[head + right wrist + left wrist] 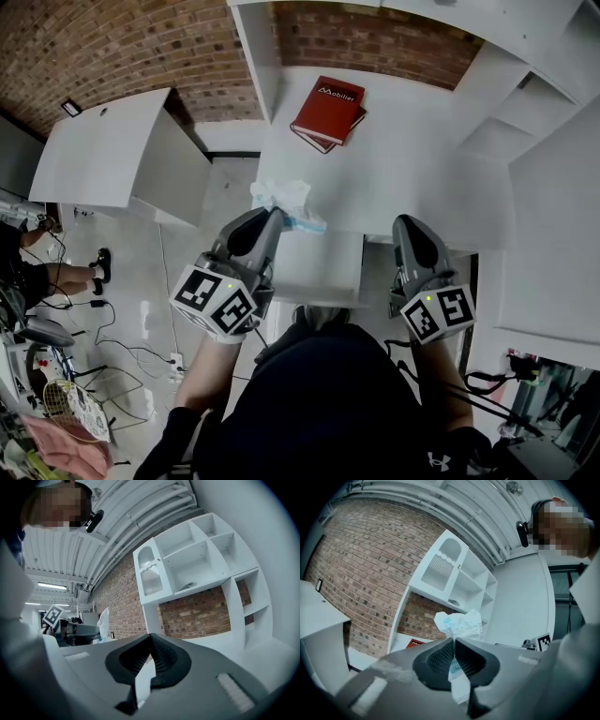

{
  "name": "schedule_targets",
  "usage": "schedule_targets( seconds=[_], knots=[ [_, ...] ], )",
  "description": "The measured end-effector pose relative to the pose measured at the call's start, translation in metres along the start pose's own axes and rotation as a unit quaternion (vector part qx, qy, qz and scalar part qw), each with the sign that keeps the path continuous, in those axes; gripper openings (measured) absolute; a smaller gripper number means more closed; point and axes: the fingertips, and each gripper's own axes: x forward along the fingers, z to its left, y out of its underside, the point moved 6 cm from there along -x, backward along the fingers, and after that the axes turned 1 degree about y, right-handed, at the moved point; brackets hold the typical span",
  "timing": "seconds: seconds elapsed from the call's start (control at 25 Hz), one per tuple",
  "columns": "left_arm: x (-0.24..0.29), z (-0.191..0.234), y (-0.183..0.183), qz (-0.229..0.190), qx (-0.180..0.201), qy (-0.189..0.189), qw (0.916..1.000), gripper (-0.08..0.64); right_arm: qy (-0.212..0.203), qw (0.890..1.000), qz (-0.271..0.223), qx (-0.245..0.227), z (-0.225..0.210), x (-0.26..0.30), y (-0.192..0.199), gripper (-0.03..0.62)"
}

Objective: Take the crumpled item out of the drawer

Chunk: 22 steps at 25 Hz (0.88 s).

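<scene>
The red book [327,112] on the white tabletop [412,178] has a white word on its cover. It looks like "Mobilier". The crumpled item [459,624] has blue print on it, too blurry to read. The cube [216,300] on the left tongs [276,216] and the cube [439,316] on the right tongs [405,225] show black and white squares, no letters. A small white logo [438,460] sits on the person's dark clothes [328,403].

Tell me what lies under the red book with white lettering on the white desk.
Under the red book with white lettering lies a darker red book. Only its near edge and one corner stick out; its cover is hidden. The white desk carries both.
</scene>
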Motion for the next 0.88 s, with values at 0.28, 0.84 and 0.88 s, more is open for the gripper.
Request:
schedule_targets(
  seconds=[0.28, 0.84, 0.88],
  knots=[
    [-0.0004, -0.0014, -0.0014, 0.0, -0.001, -0.002, 1.0, 0.014, -0.004, 1.0, 0.002, 0.003, 0.0004, 0.0, -0.0003, 0.002],
    [0.0009, -0.0014, 0.0001, 0.006, -0.003, -0.004, 1.0, 0.014, -0.008, 1.0, 0.005, 0.008, -0.0008, 0.0025, 0.0006, 0.002],
    [0.0009, -0.0016, 0.0002, 0.007, -0.002, -0.004, 1.0, 0.014, -0.009, 1.0, 0.005, 0.007, -0.0007, 0.0023, 0.0007, 0.002]
  ],
)
